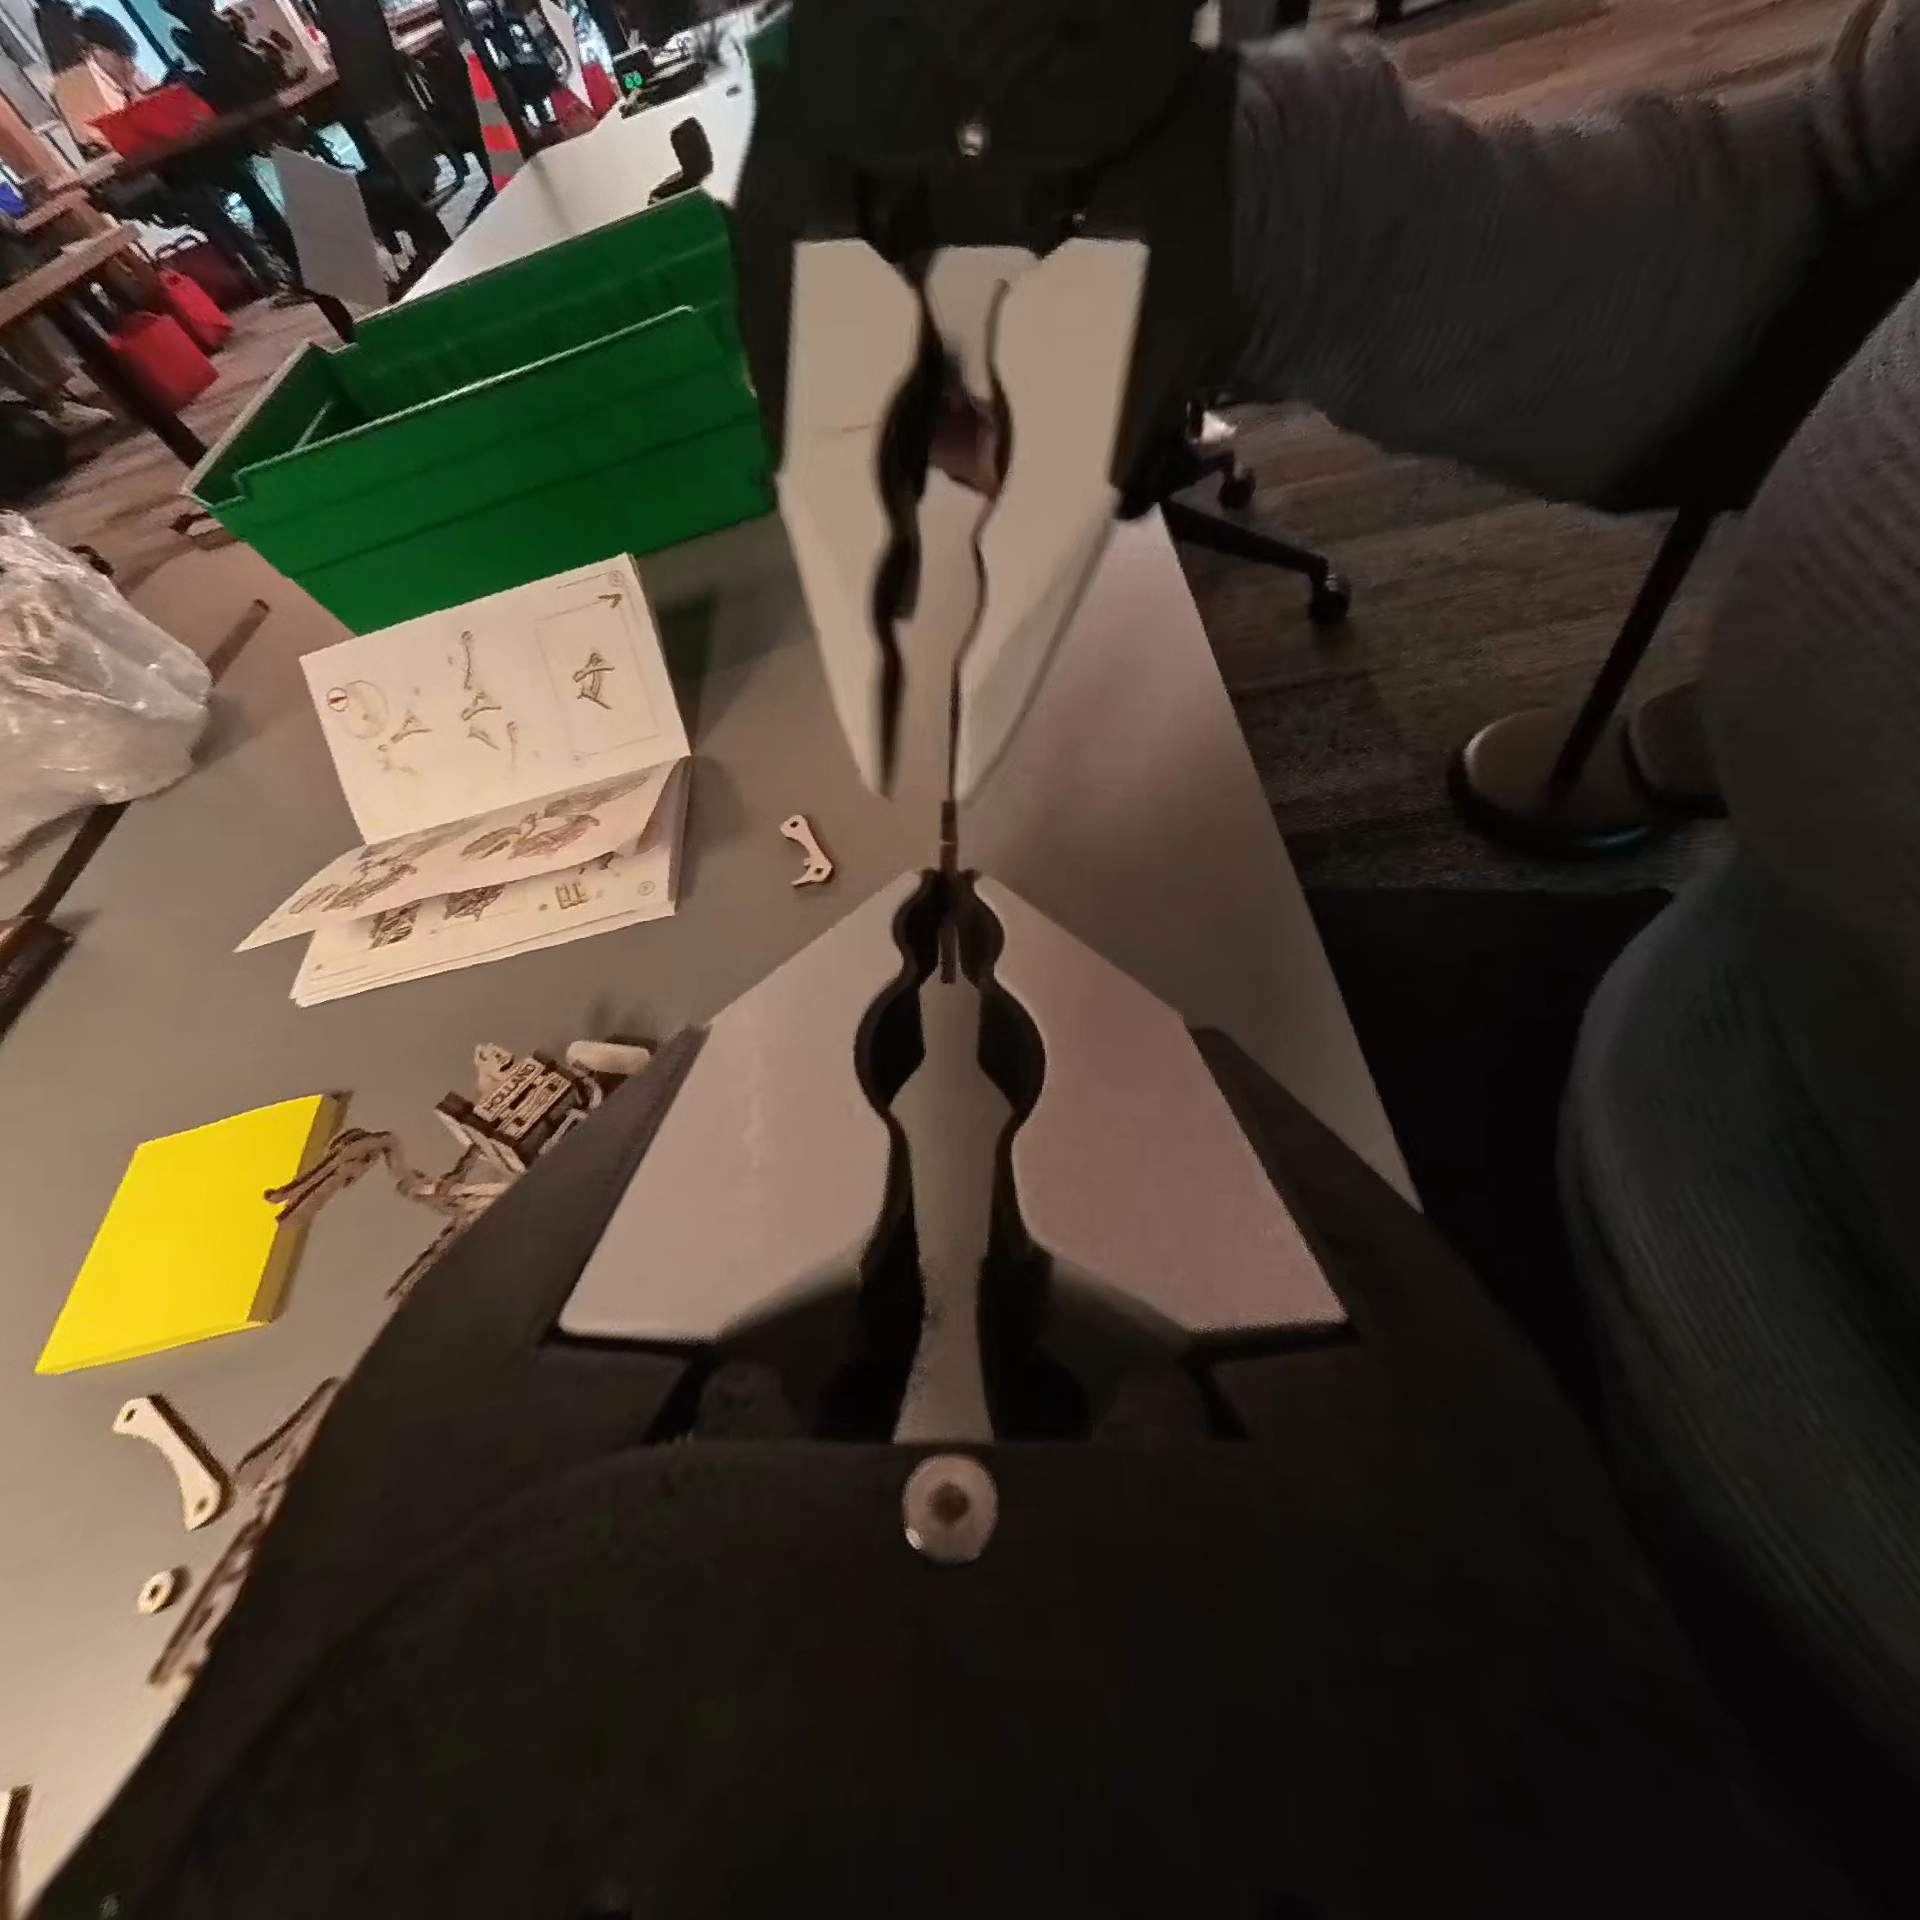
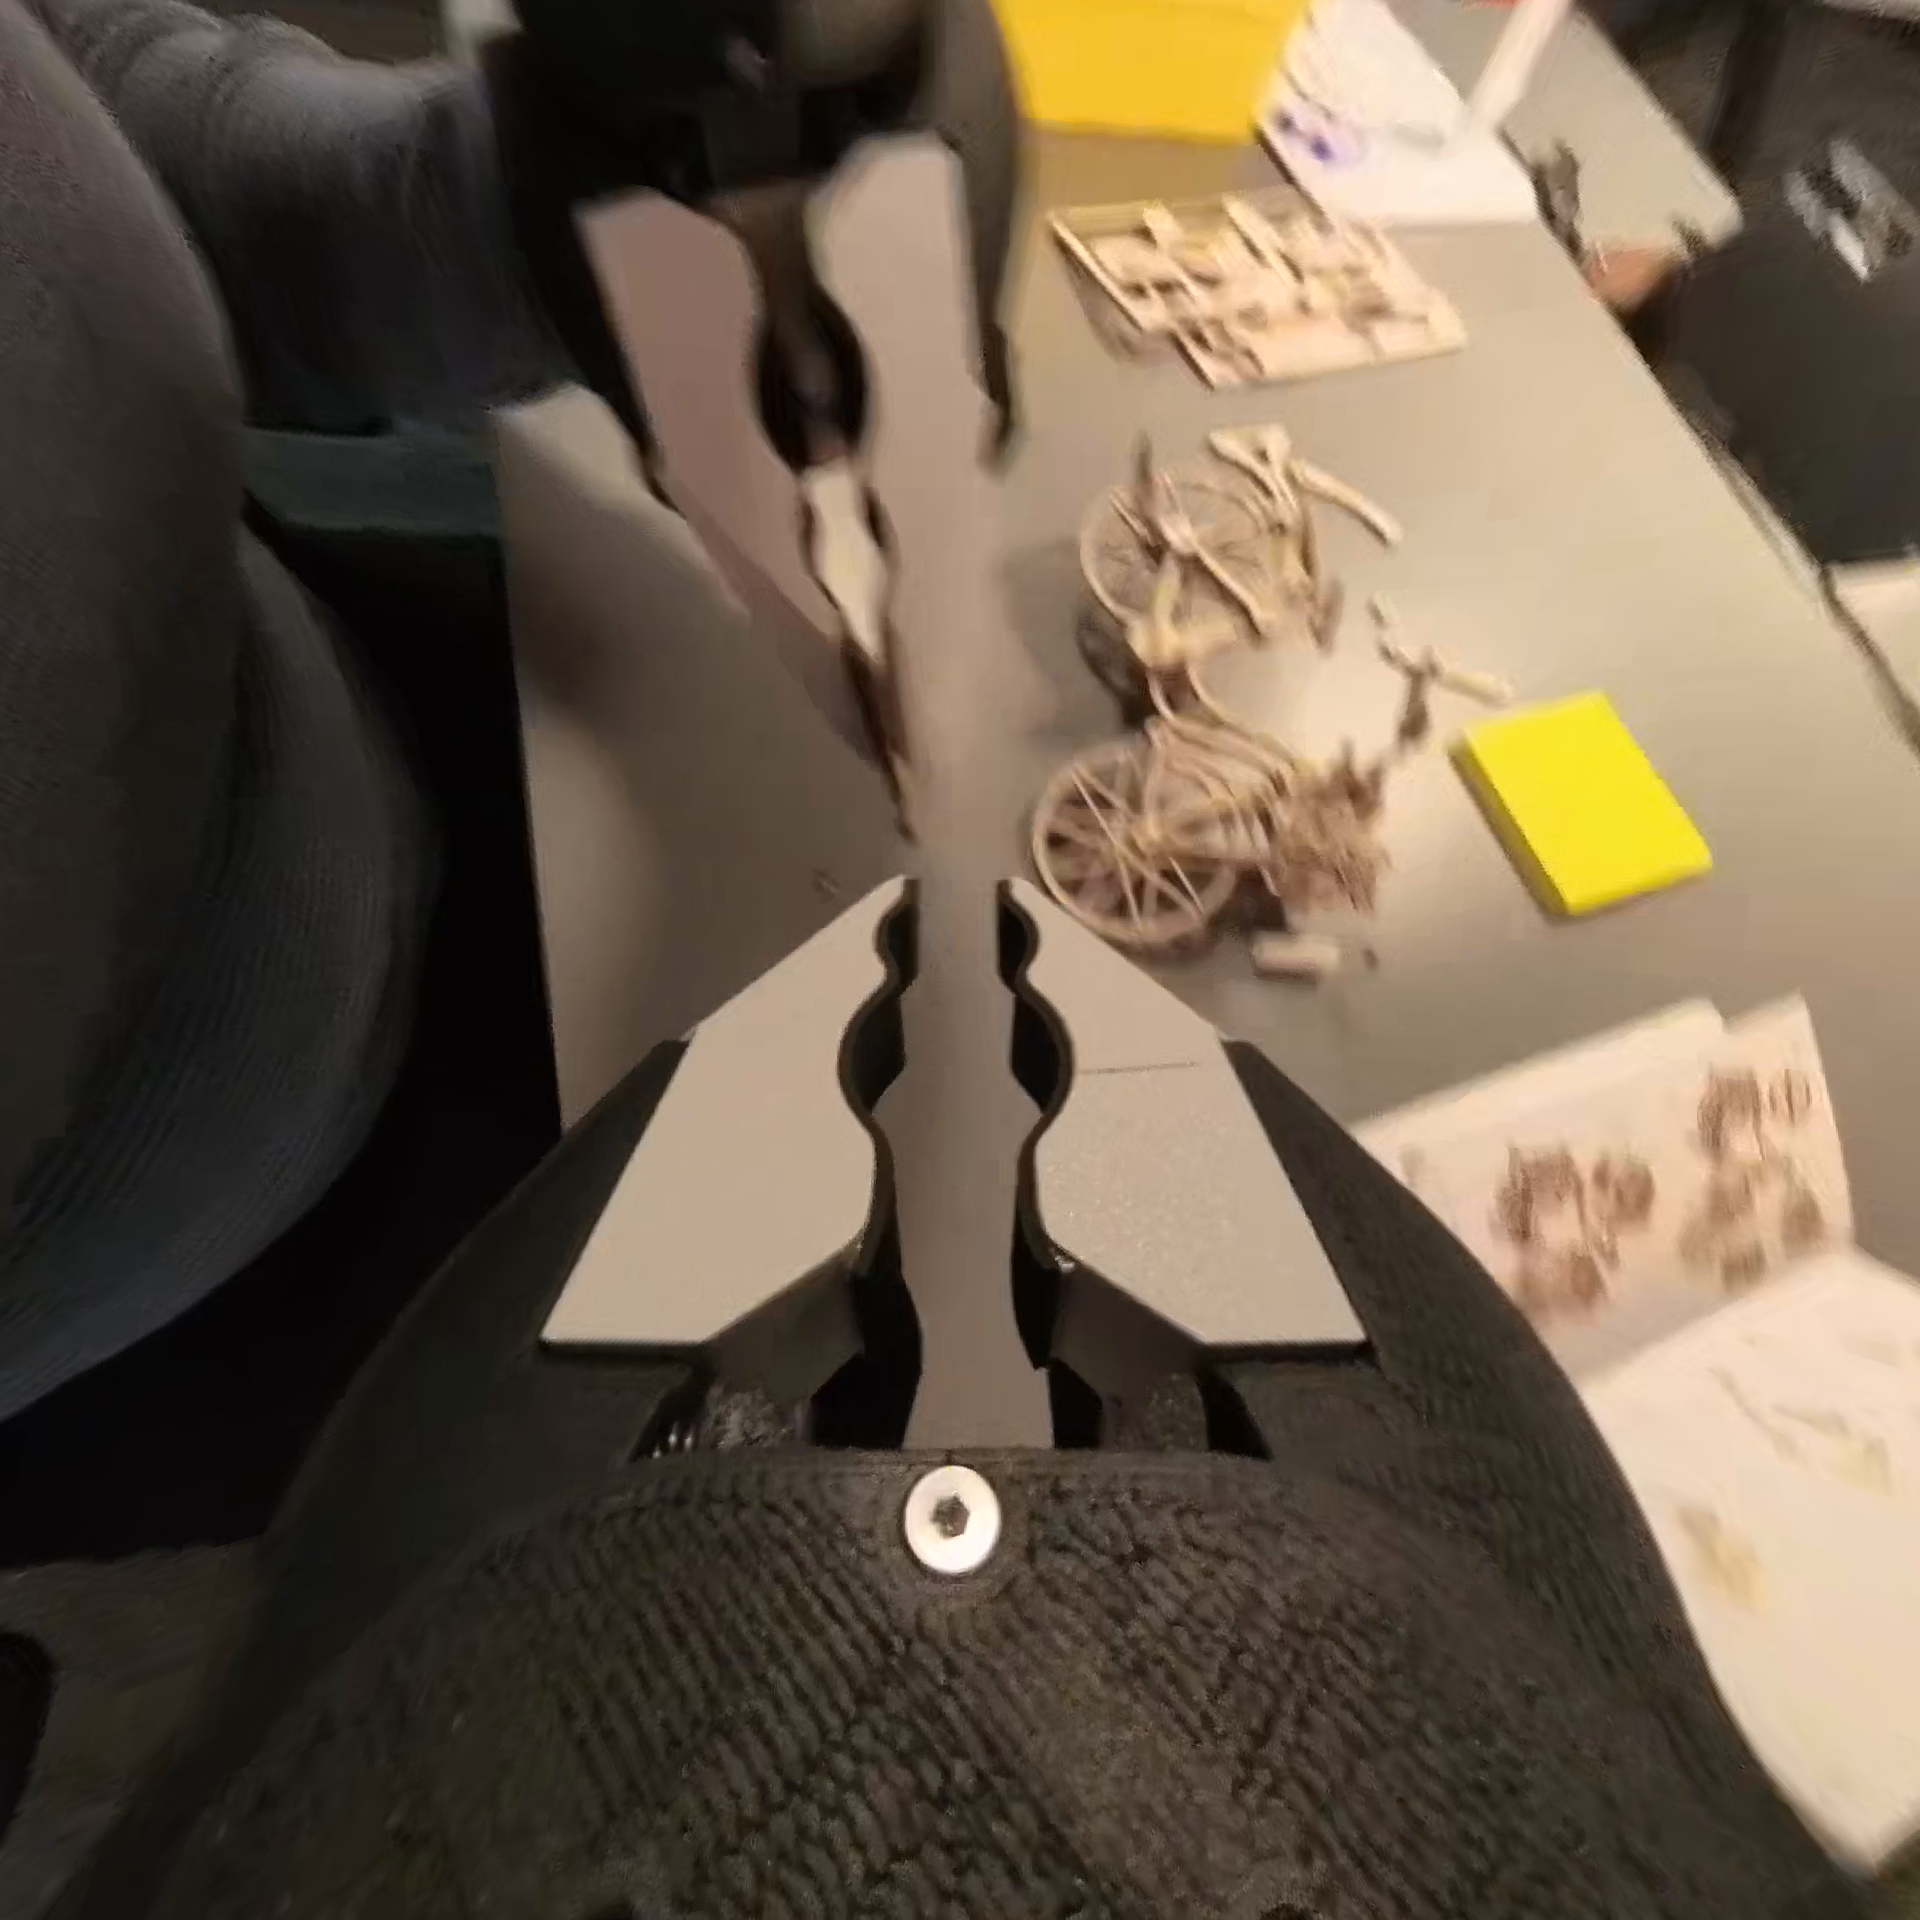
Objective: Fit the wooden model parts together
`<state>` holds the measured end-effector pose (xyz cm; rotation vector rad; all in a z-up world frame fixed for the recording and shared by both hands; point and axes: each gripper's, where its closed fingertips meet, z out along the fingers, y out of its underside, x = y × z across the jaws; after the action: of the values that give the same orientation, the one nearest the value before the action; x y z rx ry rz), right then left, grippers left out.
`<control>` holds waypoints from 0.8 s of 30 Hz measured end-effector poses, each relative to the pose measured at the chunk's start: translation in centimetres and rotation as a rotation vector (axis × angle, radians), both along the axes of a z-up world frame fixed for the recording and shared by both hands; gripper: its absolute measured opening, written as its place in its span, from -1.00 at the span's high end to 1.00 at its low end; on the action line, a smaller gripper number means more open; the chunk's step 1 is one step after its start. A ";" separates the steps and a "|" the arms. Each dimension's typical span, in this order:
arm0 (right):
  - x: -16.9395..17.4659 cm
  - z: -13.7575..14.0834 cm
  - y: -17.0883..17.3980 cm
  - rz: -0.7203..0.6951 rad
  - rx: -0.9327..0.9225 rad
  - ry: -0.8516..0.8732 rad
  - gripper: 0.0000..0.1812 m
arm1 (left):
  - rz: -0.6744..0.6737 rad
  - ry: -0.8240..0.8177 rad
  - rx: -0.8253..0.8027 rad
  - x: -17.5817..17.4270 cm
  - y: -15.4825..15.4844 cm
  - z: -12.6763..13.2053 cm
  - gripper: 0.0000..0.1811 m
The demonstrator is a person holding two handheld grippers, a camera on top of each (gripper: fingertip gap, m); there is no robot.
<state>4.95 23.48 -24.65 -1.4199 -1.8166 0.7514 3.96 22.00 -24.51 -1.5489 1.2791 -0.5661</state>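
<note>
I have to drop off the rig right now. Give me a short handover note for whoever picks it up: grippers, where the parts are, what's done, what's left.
Left gripper: shut on a thin wooden part that stands up from its tips.
Right gripper: open and empty, facing the left one tip to tip, just short of the part.
On the table: a partly built wheeled wooden model, a second wheel assembly behind it, a part sheet, loose pieces, an open instruction booklet, a yellow pad and a green bin.
Done: part picked up.
Left: probably regrip it with the right, then fit it to the model.
</note>
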 end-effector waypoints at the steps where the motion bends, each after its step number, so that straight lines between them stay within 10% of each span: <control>1: 1.2 -0.5 1.6 -0.056 -0.026 -0.032 0.78 | 0.007 0.012 0.009 -0.2 0.1 -0.2 0.99; 6: 6.1 -5.1 7.2 -0.208 -0.217 -0.228 0.69 | 0.029 0.006 0.004 -0.9 0.4 -0.8 0.99; 24: 6.1 -10.0 9.1 0.226 0.027 -0.714 0.97 | 0.008 0.064 -0.005 -1.2 1.4 -2.3 0.99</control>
<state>11.01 32.62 -34.69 -1.6058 -2.5459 0.3287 2.81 23.42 -26.85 -1.5870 1.3198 -0.5185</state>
